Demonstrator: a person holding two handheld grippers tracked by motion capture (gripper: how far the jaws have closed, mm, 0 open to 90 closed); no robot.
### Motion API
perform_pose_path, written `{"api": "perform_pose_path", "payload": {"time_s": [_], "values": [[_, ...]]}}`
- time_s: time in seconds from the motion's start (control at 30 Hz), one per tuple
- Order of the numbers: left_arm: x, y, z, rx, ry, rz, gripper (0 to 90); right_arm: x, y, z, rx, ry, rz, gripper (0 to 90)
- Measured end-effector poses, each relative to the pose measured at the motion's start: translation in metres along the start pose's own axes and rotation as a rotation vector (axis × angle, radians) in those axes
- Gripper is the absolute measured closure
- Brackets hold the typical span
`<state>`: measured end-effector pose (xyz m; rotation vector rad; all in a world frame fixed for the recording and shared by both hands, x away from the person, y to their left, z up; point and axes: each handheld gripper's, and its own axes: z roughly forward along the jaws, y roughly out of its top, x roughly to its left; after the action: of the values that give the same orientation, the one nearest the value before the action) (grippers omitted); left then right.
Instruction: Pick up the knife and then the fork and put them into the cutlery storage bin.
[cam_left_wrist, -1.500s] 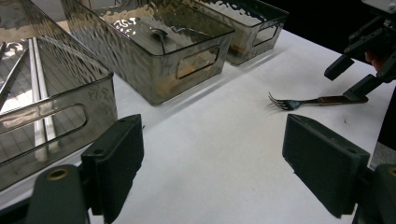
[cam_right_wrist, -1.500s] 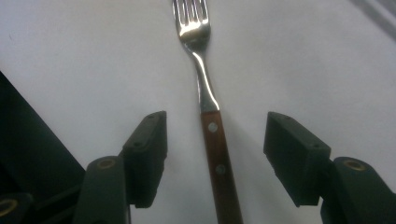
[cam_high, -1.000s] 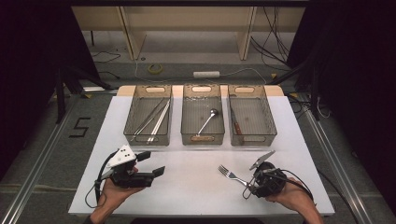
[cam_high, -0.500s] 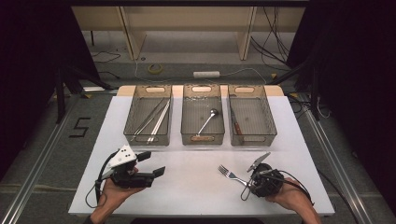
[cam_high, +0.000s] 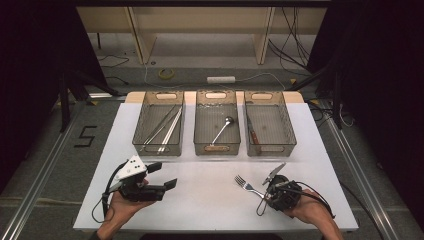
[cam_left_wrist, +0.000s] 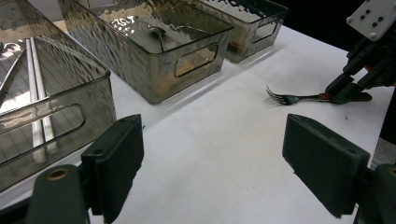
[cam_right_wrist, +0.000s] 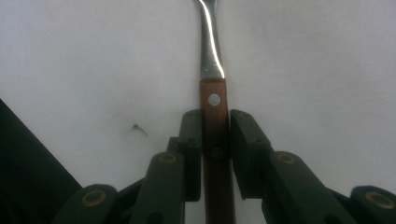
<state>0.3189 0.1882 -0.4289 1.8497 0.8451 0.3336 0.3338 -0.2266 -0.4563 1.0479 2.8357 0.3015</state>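
Where the fork (cam_high: 248, 184) lies (three bins (cam_high: 217, 148) beyond), bare table (cam_high: 210, 200).

Both grippers are black. The left gripper (cam_high: 162, 176) carries a grey three-cornered plate with dark dots. The right gripper (cam_right_wrist: 215, 140) has brass-coloured pivot screws and a trailing black cable.

A: What sort of place is this?

B: A lab set up for recording, not a home. A white bench (cam_high: 310, 145) stands on a grey floor, with black curtains (cam_high: 380, 75) closing in both sides.

A: What else shows it?

B: Loose cables (cam_high: 295, 50) and a power strip (cam_high: 221, 79) lie on the floor behind, by a bare wooden frame (cam_high: 140, 35). A "5" (cam_high: 86, 136) is taped on the floor, metal rails (cam_high: 40, 175) run alongside, and three identical clear bins (cam_high: 216, 149) sit in a row.
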Motion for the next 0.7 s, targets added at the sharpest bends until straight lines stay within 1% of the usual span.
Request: {"api": "perform_pose_path", "payload": {"time_s": [0.2,0.33,0.43,0.57,0.7], "values": [[-0.0003,0.0,0.0002,0.001,-0.001,-0.001,20.1,0.0001,0.0008,0.0,0.005,0.002,-0.02,77.1],[-0.0001,0.0001,0.0001,0.001,0.001,0.002,20.0,0.0003,0.0008,-0.0003,0.005,0.003,-0.021,77.2],[-0.0002,0.0001,0.0,0.0,0.0,0.002,20.0,-0.0009,0.0003,-0.0005,-0.004,0.01,-0.021,77.3],[0.0002,0.0001,-0.0004,0.0,0.0,0.0,20.0,-0.0014,0.0008,-0.0015,-0.011,0.007,-0.017,77.4],[0.0002,0.0,-0.0005,-0.001,0.001,-0.001,20.0,-0.0021,0.0006,-0.0054,-0.034,0.013,-0.014,77.4]]}}
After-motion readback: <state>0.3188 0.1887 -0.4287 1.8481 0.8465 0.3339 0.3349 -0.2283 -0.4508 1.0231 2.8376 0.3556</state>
